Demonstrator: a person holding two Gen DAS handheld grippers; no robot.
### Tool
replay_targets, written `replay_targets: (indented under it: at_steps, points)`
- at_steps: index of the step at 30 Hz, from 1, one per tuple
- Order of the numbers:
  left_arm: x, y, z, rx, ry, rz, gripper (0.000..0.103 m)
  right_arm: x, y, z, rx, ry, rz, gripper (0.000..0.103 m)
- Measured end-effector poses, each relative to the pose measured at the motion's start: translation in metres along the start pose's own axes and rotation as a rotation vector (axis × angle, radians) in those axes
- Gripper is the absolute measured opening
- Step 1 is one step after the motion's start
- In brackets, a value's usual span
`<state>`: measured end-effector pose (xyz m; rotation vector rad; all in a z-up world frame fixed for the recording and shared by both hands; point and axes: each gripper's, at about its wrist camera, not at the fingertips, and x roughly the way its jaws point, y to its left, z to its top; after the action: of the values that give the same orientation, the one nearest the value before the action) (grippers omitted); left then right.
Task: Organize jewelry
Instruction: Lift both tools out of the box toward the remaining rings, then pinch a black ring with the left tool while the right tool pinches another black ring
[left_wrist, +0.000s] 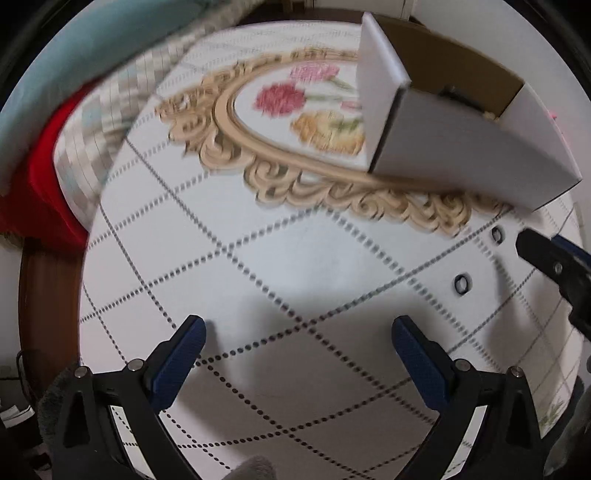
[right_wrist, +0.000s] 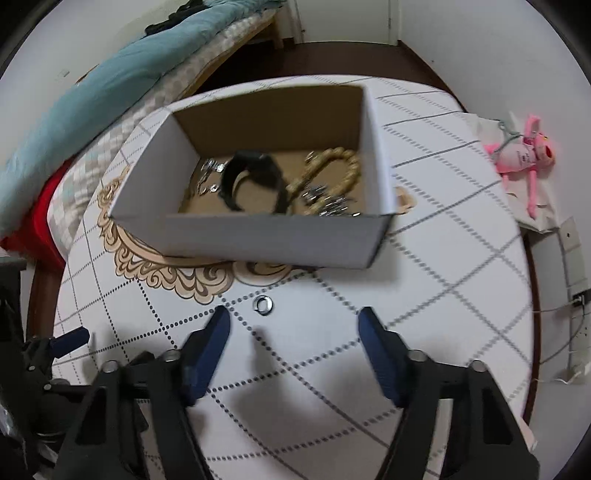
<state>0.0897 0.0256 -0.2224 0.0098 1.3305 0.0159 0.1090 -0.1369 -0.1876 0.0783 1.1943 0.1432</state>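
Left wrist view: left gripper (left_wrist: 298, 328) pointing steeply down over the table (left_wrist: 303, 258), blue pads (left_wrist: 176, 363) spread wide with nothing between them, only dotted-lattice cloth beneath. White cardboard box (left_wrist: 461, 144) standing toward the far right of the table, on the floral medallion (left_wrist: 295, 110) printed at the centre. Two small dark rings on the cloth near the right edge: one ring (left_wrist: 463, 283) nearer the camera, a second ring (left_wrist: 497, 233) just beyond it, closer to the box's near wall, neither touching the box. Tip of the right gripper (left_wrist: 546, 254) reaching in from the right edge, near both rings but apart from them. Folded bedding (left_wrist: 92, 48) off the far left edge.

Right wrist view: right gripper (right_wrist: 293, 319) released, fingers apart and gripping nothing, aimed down at the cloth before the box (right_wrist: 258, 232). Silver-looking ring (right_wrist: 263, 303) lying flat just beyond the fingertips, between them and the box's near wall, slightly left of the midline. Inside the box: black watch-like band (right_wrist: 255, 177), beaded bracelet (right_wrist: 332, 166) toward the right wall, small shiny pieces (right_wrist: 325, 199), possibly chains, too blurred to name. Pink plush toy (right_wrist: 524, 155) on paper at the far right edge. Left gripper (right_wrist: 70, 338) visible at the left edge.
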Motion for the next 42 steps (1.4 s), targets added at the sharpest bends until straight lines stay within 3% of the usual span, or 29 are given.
replay_targets:
  at_steps: [3, 7, 12, 17, 26, 27, 29, 37, 40, 42]
  points:
    - [0.002, 0.004, 0.0, -0.01, 0.006, -0.016, 0.103, 0.011, 0.006, -0.002, -0.009, 0.004, 0.015, 0.051]
    - [0.002, 0.002, 0.0, 0.001, 0.003, -0.018, 0.103, 0.017, 0.021, -0.003, -0.06, -0.029, -0.018, 0.042]
    - [0.002, 0.001, -0.001, 0.001, -0.004, -0.016, 0.103, 0.021, 0.034, -0.005, -0.127, -0.056, -0.1, 0.013]
    - [-0.006, -0.002, -0.001, 0.003, -0.022, 0.017, 0.102, 0.018, 0.027, -0.01, -0.118, -0.054, -0.088, 0.013]
    - [-0.027, -0.062, -0.006, 0.089, -0.121, -0.071, 0.101, -0.016, -0.033, -0.036, 0.055, -0.066, -0.071, 0.013]
    - [-0.028, -0.066, -0.006, 0.101, -0.124, -0.07, 0.098, -0.018, -0.04, -0.039, 0.075, -0.063, -0.073, 0.013]
    - [-0.025, -0.078, -0.008, 0.126, -0.121, -0.068, 0.075, -0.02, -0.053, -0.044, 0.103, -0.064, -0.081, 0.013]
    - [-0.02, -0.099, -0.001, 0.187, -0.161, -0.075, 0.026, -0.025, -0.069, -0.046, 0.136, -0.074, -0.085, 0.013]
    - [-0.02, -0.101, 0.0, 0.204, -0.171, -0.077, 0.012, -0.026, -0.069, -0.046, 0.135, -0.076, -0.085, 0.013]
    - [-0.021, -0.103, 0.002, 0.21, -0.177, -0.074, 0.01, -0.025, -0.066, -0.046, 0.134, -0.075, -0.087, 0.013]
